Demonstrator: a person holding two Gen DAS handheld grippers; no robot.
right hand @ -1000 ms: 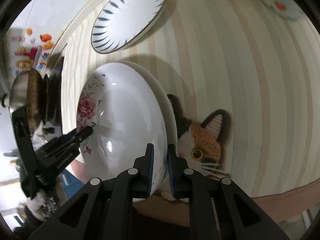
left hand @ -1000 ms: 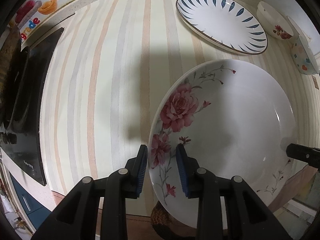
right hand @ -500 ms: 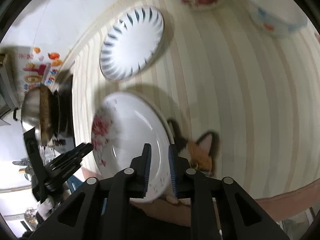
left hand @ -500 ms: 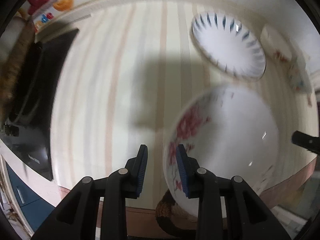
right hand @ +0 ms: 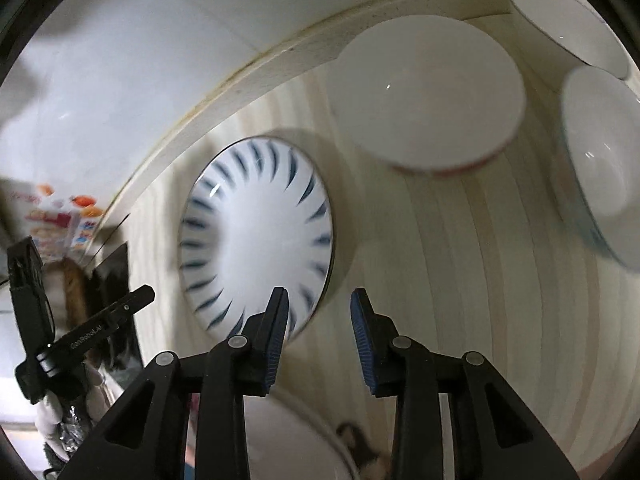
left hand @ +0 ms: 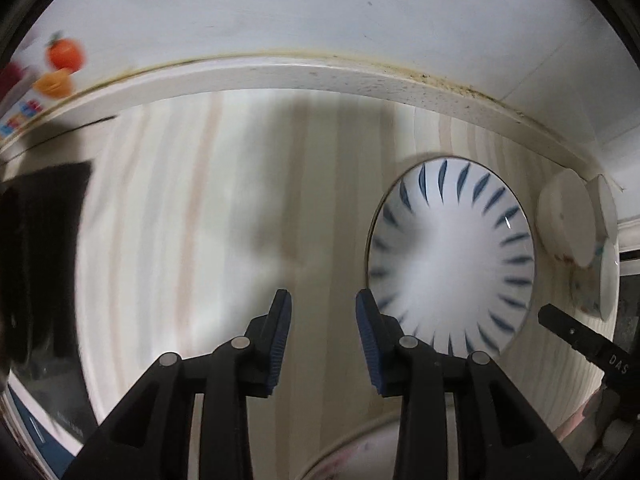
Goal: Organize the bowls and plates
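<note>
With both the left gripper (left hand: 323, 314) and right gripper (right hand: 319, 312) spread wide and empty, a careless reach could clip the rim of the round white plate with blue leaf strokes (right hand: 256, 232) just ahead of the right jaws, skidding it into the white red-trimmed bowl (right hand: 428, 92) beyond.

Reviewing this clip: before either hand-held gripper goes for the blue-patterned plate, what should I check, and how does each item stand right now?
1. Left hand-held gripper open, empty: ok.
2. Right hand-held gripper open, empty: ok.
3. Blue-patterned plate flat on the striped counter, nothing on it: ok.
4. Plate rim between either gripper's fingers: not ok, both sit short of it.
5. Bowls apart from the plate: ok.
6. Floral plate settled below the grippers: cannot tell, only its blurred edge shows.
</note>
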